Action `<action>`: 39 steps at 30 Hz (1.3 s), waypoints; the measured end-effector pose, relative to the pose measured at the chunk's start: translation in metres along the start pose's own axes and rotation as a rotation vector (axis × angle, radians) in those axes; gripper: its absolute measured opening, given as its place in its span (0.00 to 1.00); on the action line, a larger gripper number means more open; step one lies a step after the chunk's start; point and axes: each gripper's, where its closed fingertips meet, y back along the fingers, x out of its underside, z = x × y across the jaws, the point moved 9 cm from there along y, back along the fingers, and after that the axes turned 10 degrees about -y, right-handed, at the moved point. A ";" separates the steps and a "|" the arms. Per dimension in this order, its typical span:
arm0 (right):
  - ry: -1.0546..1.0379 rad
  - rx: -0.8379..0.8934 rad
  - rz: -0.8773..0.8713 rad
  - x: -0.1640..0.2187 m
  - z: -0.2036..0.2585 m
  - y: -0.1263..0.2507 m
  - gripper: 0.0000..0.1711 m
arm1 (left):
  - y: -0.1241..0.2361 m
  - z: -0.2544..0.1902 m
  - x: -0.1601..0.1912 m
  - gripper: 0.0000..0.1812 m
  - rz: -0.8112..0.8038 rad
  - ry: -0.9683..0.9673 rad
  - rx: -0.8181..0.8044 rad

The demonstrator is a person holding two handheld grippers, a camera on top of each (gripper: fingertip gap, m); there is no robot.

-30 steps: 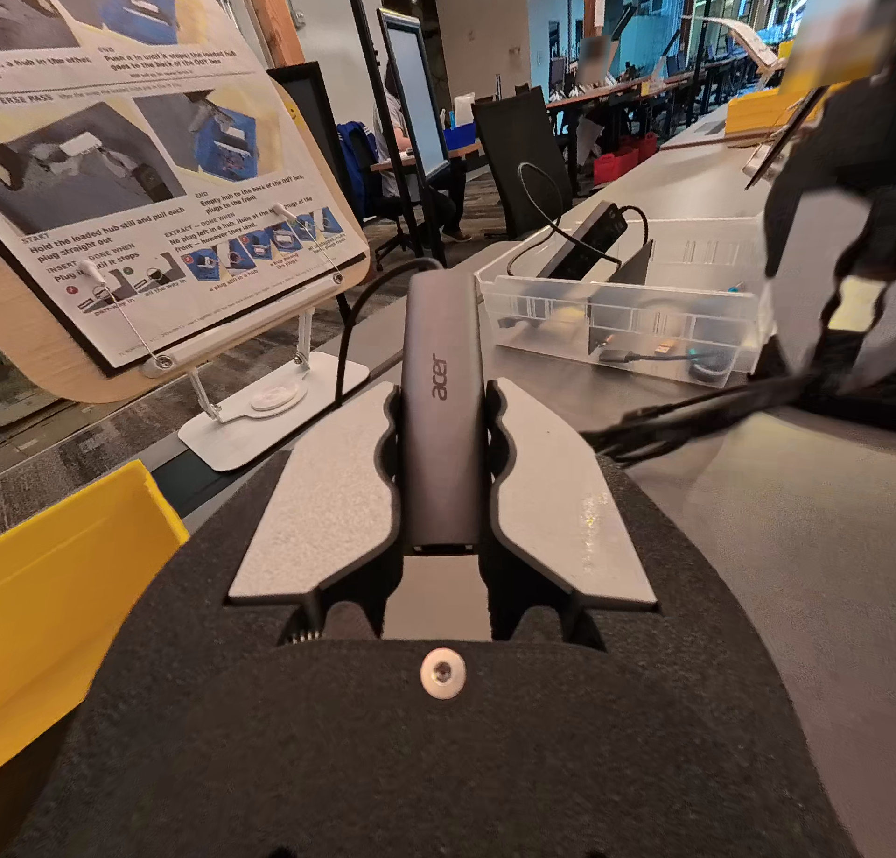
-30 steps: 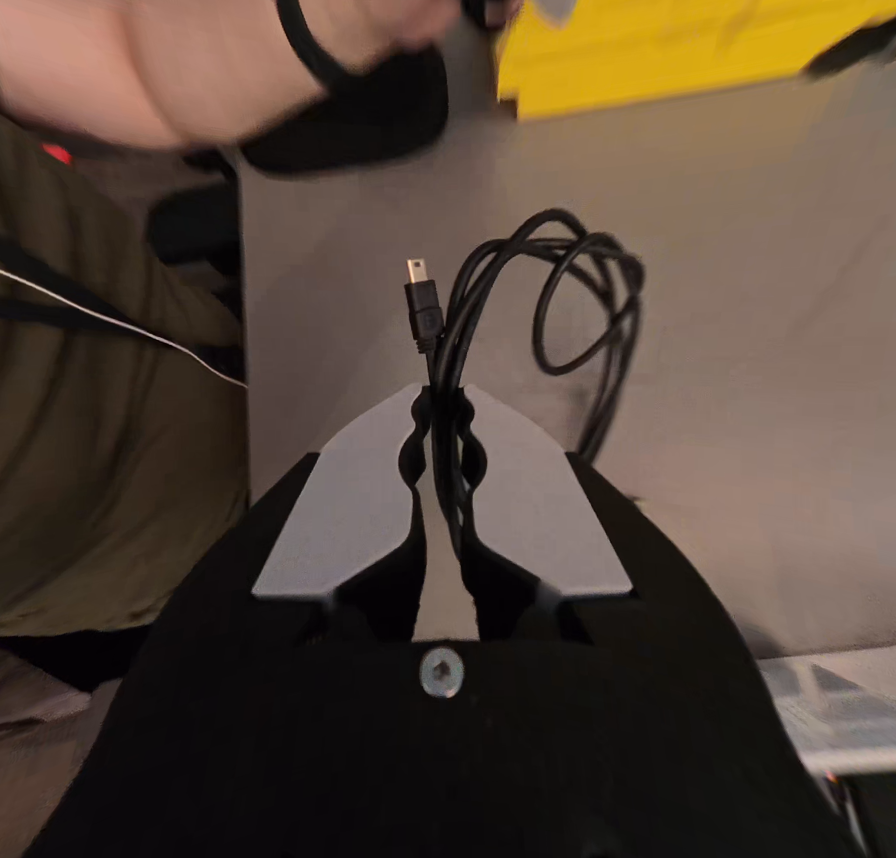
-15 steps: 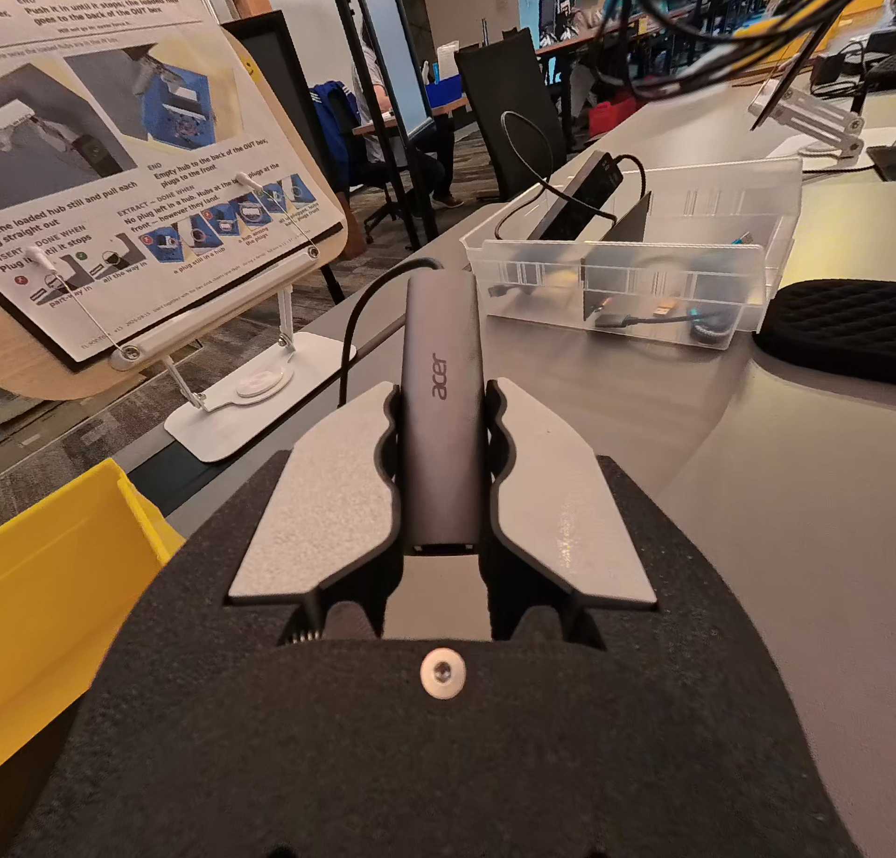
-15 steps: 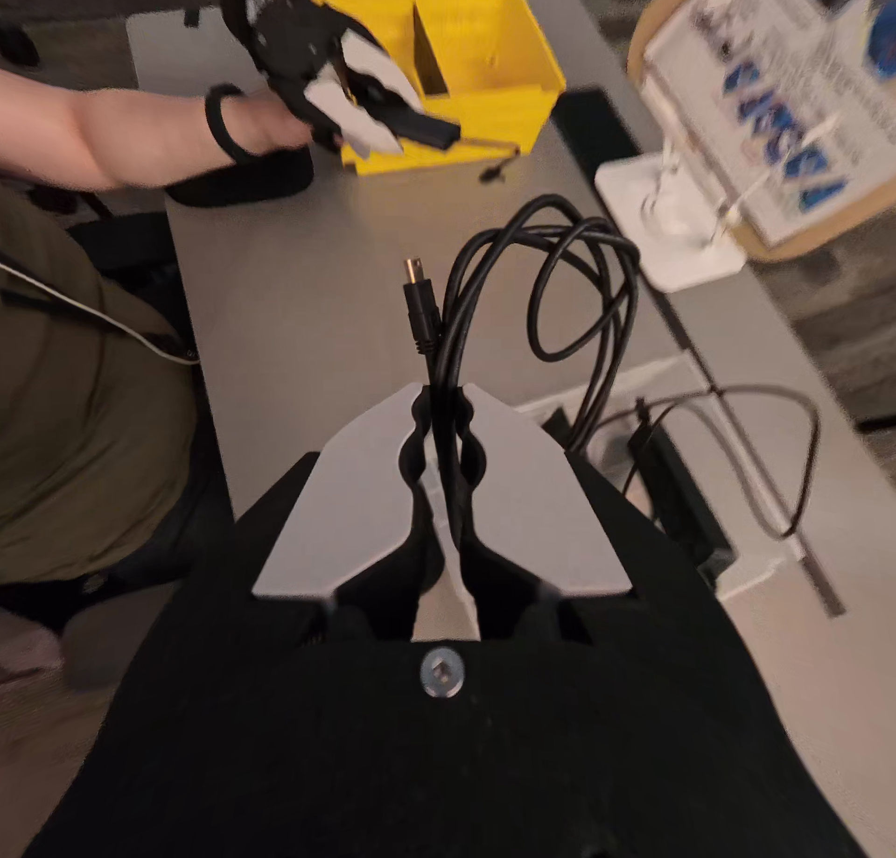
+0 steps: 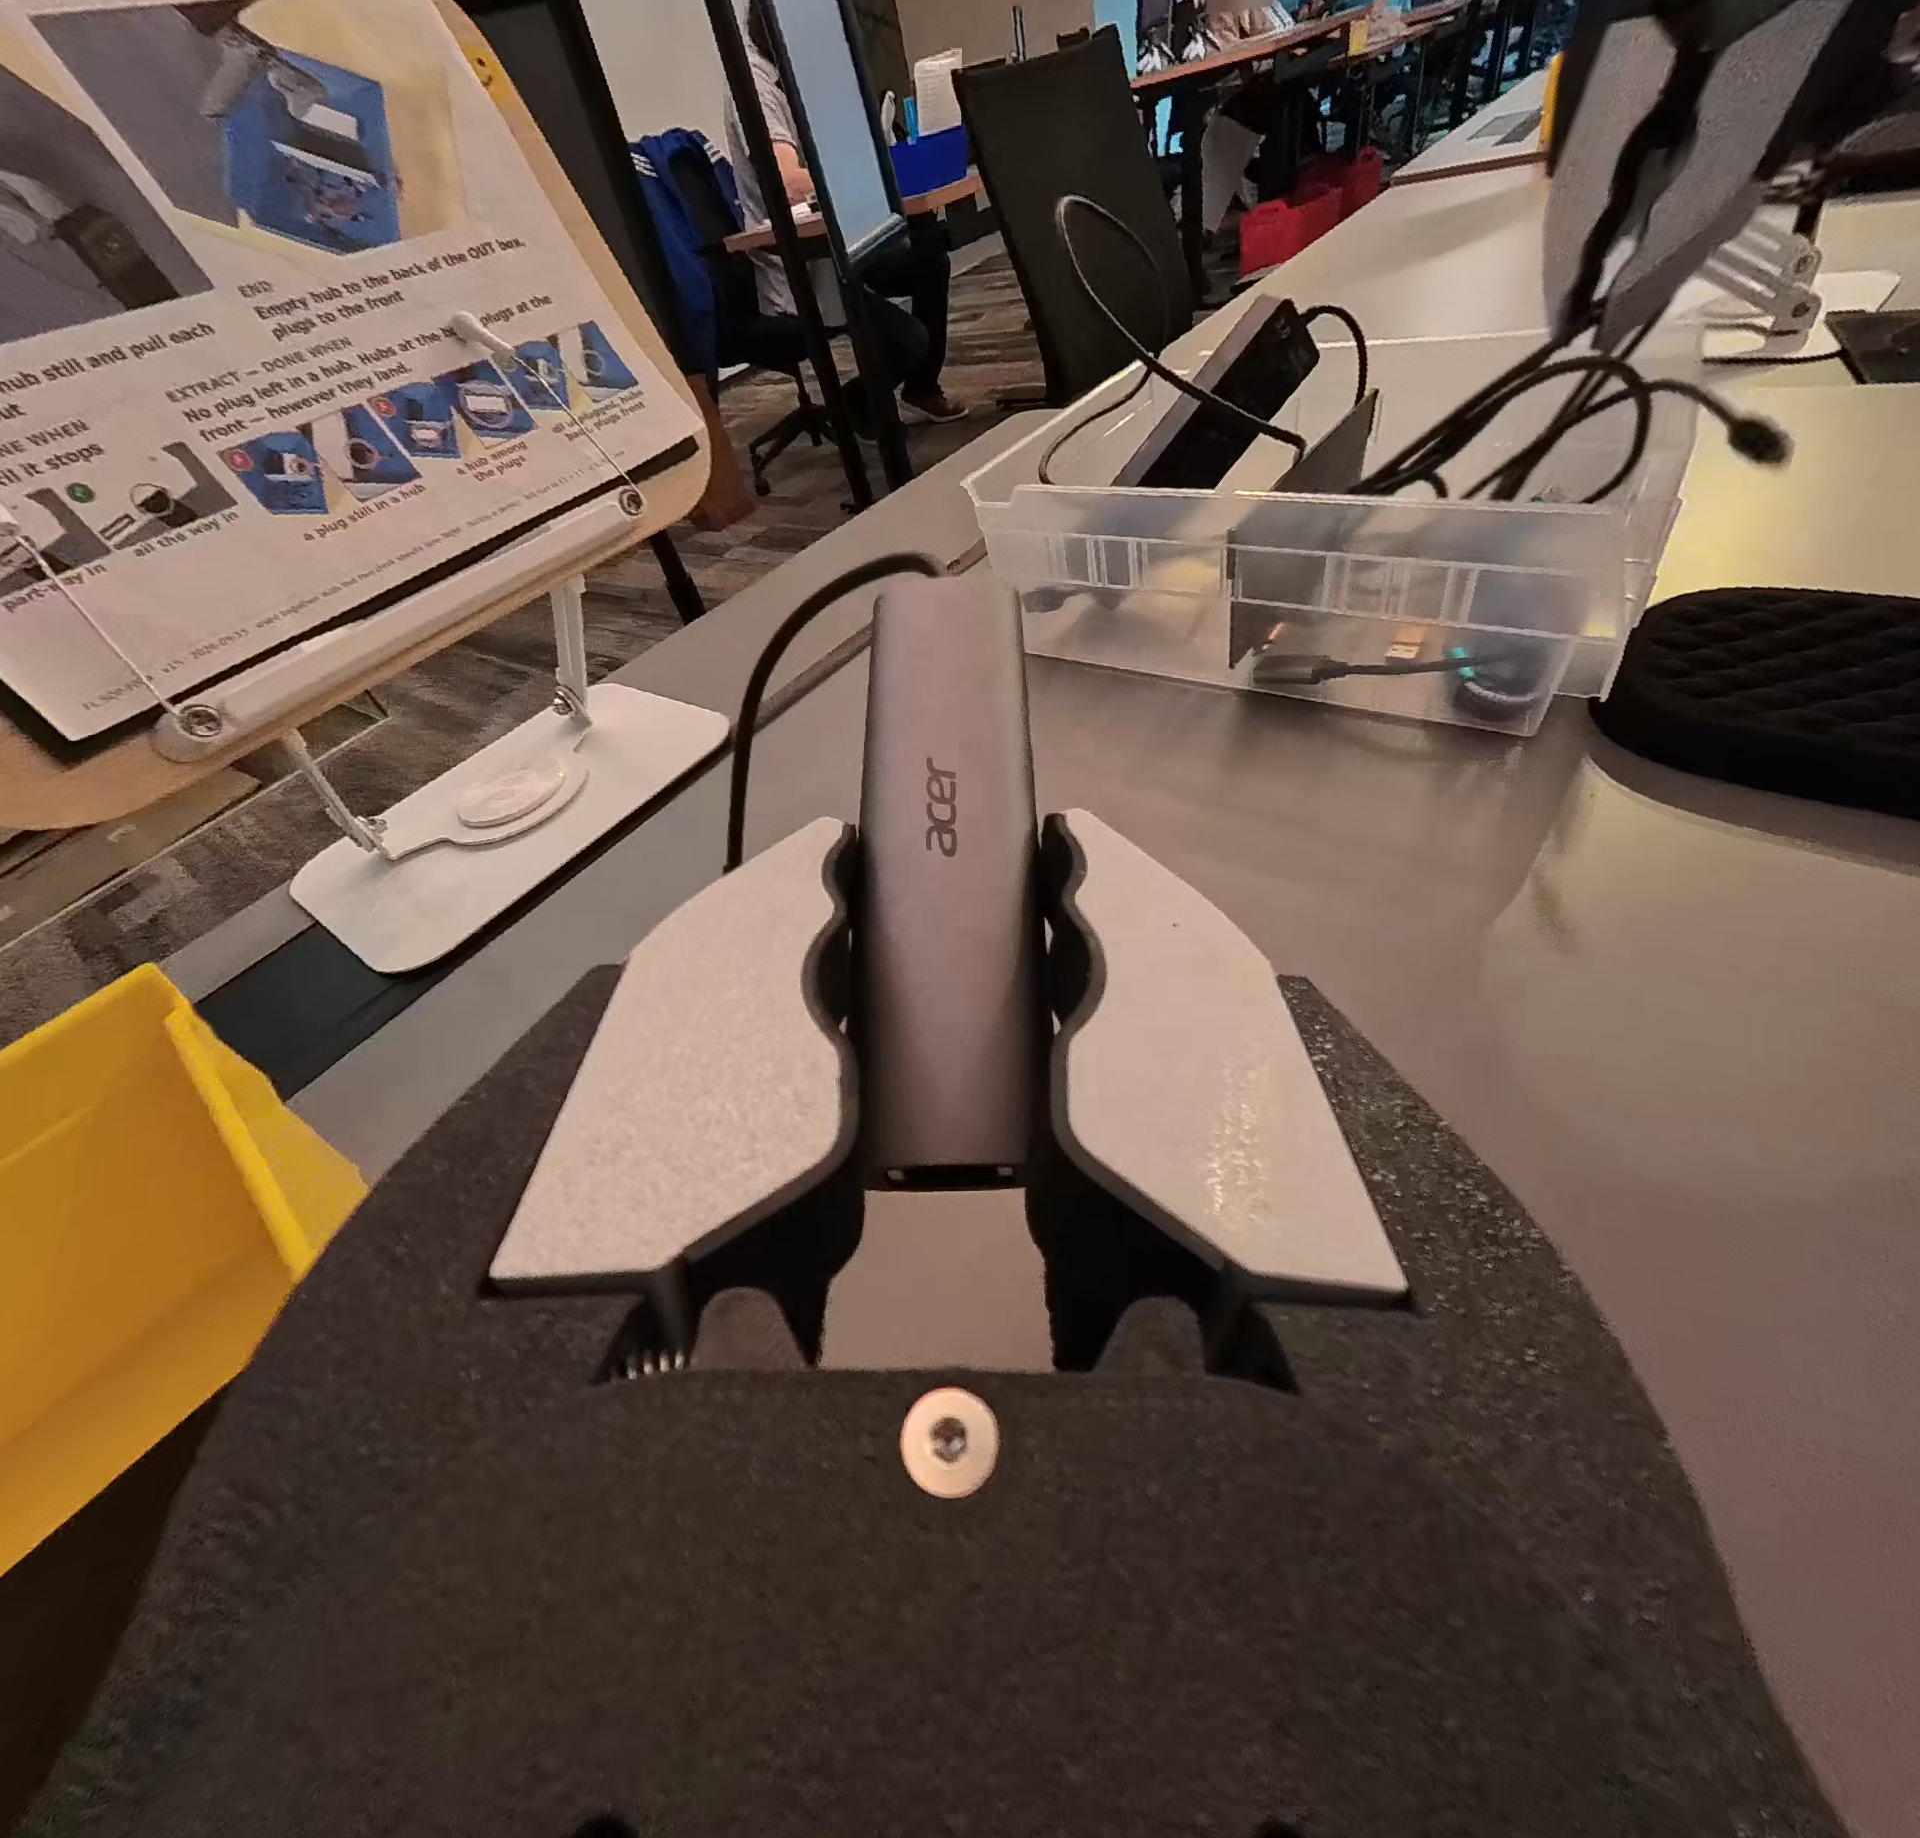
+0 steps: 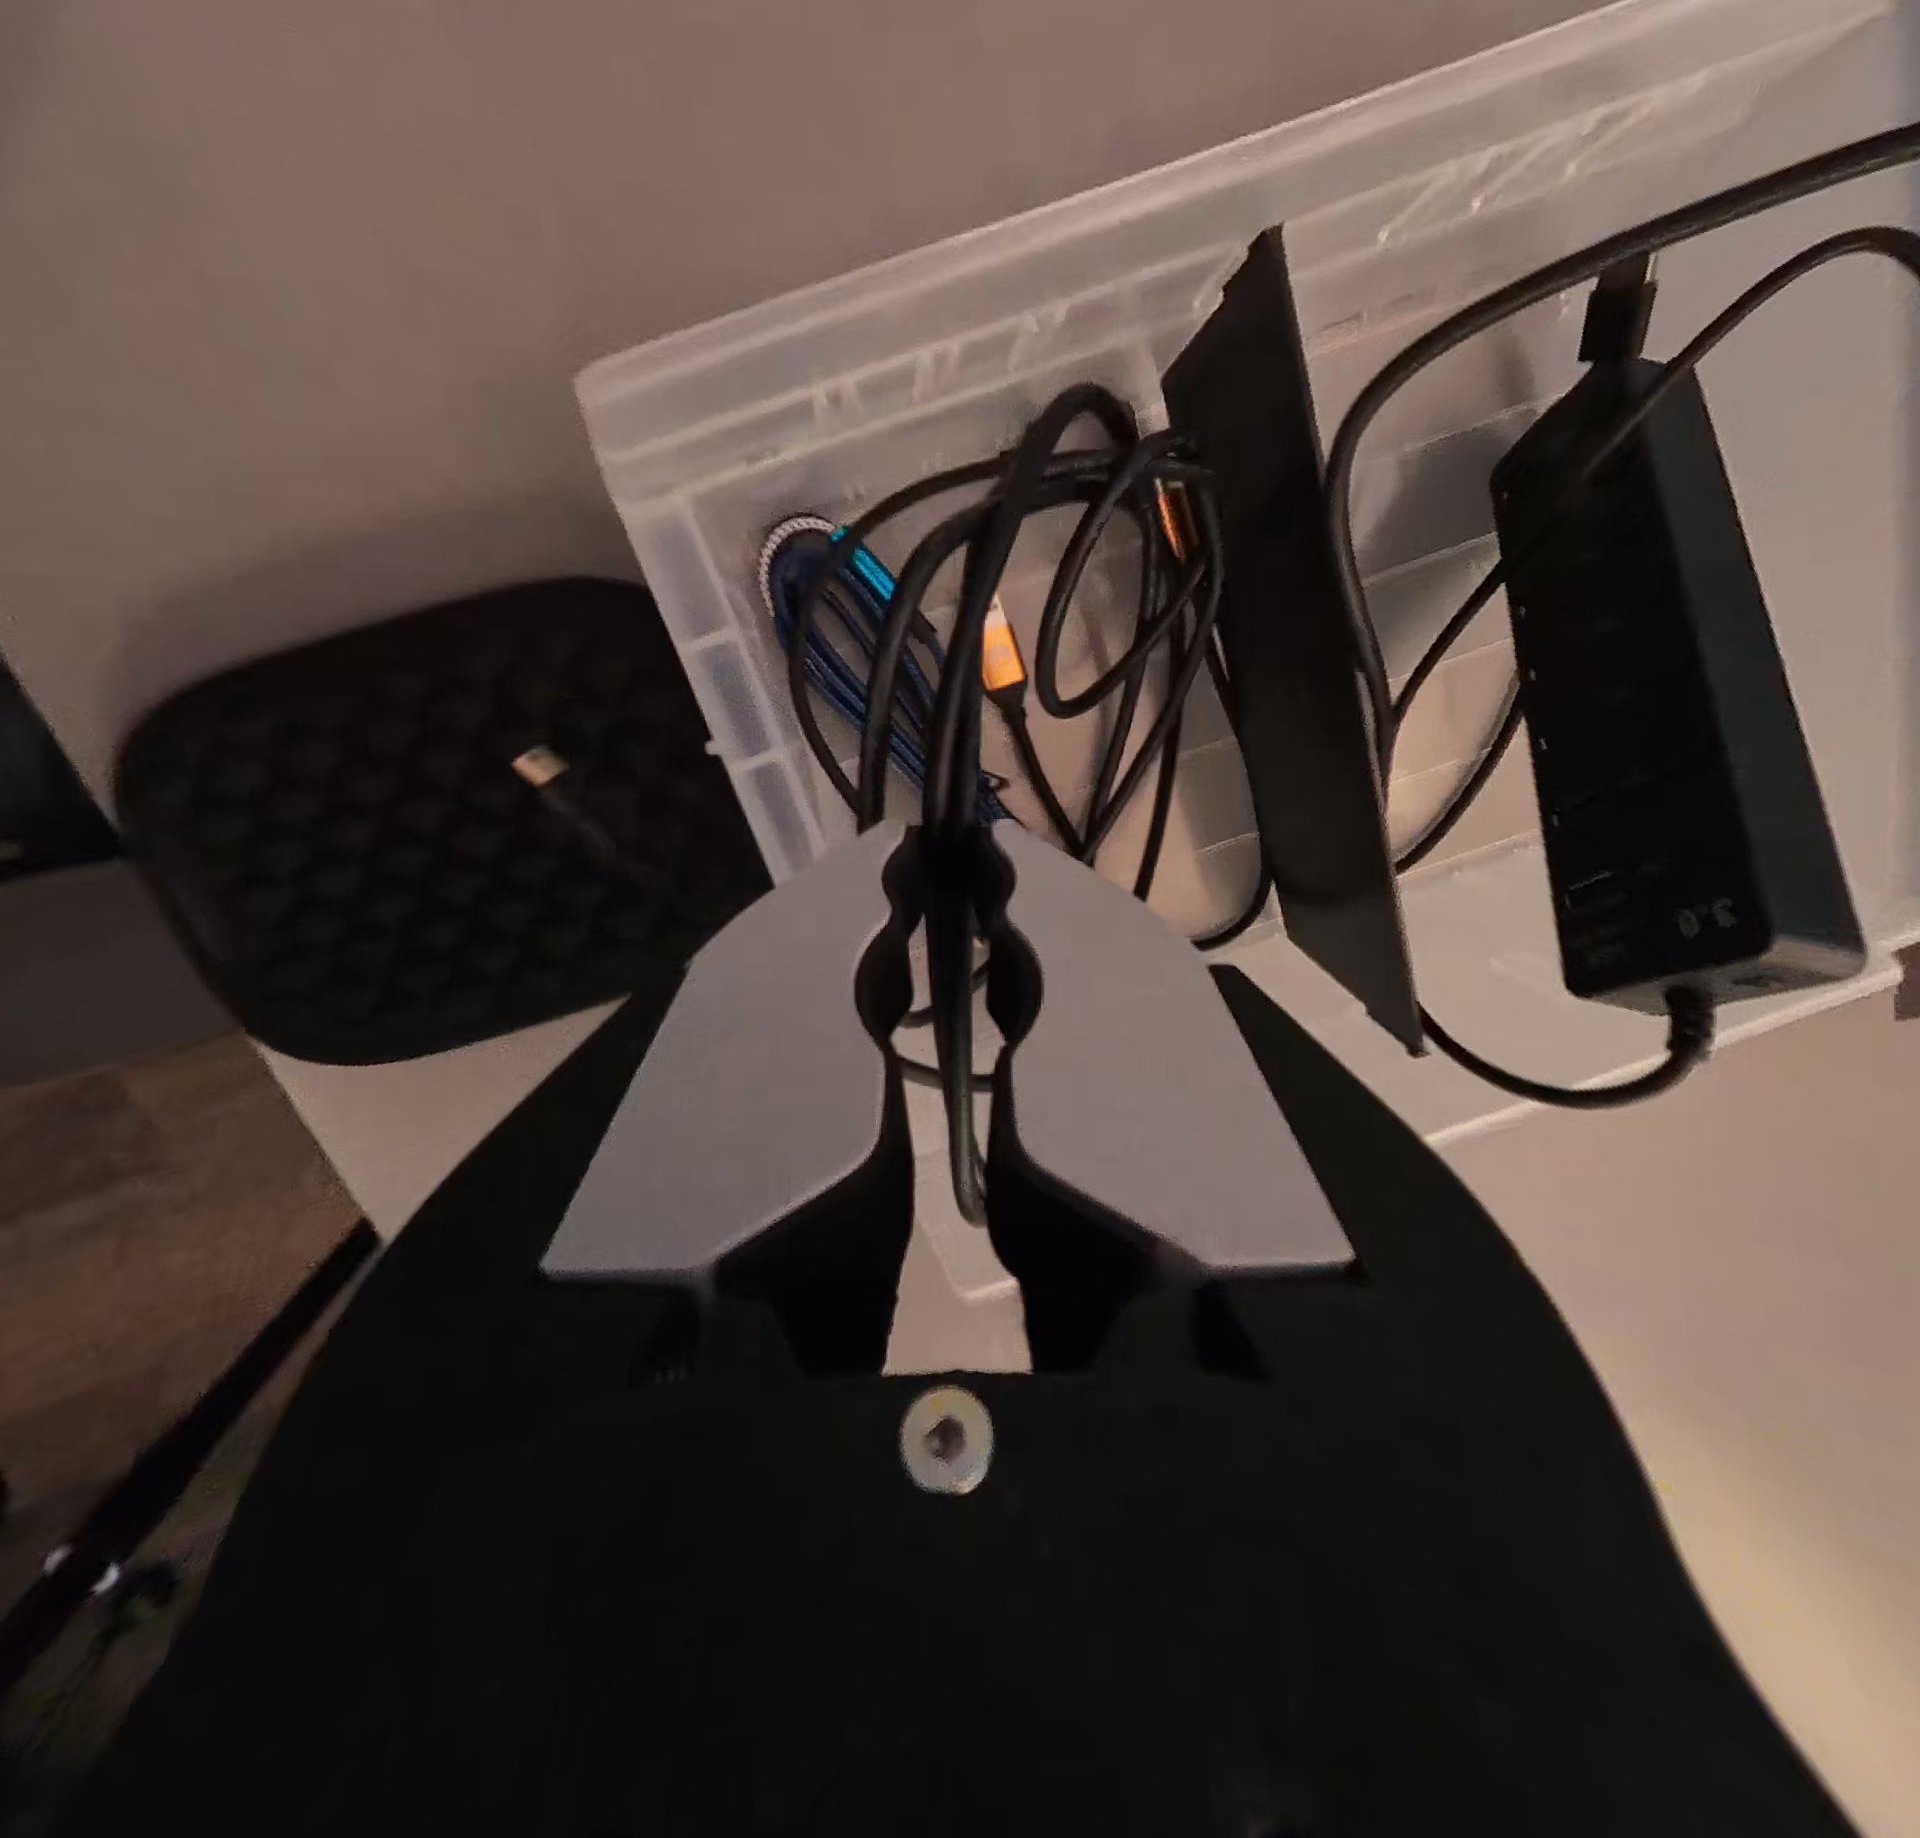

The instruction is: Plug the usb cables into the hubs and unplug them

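1. Hub (image 5: 945, 915), grey and slim, is clamped lengthwise in the left gripper (image 5: 943, 947), held above the grey table (image 5: 1558, 1113).
2. Black cable (image 6: 961, 708) is pinched in a bundle by the right gripper (image 6: 948, 884), held over the clear bin (image 6: 665, 458)'s cable compartment.
3. Risk, as judged: the bunched loops could snag cables already in the bin, or slip, since the plug end is not gripped.
4. An open office with chairs is seen beyond; an instruction sheet (image 5: 312, 334) on a stand, a yellow bin (image 5: 125, 1217) and a black pad (image 5: 1766, 687) are nearby.
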 end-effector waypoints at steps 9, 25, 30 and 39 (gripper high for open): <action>-0.070 -0.202 0.094 0.009 0.007 -0.064 0.07 | -0.010 -0.019 -0.002 0.18 0.024 -0.044 0.070; 0.124 0.280 -0.184 0.081 0.082 -0.028 0.14 | -0.018 -0.032 -0.001 0.18 0.060 -0.070 0.125; 0.241 0.373 -0.154 0.095 0.093 -0.051 0.14 | -0.023 -0.043 -0.001 0.18 0.070 -0.086 0.154; 0.349 0.478 -0.179 0.098 0.083 -0.067 0.07 | -0.030 -0.062 -0.003 0.18 0.068 -0.092 0.225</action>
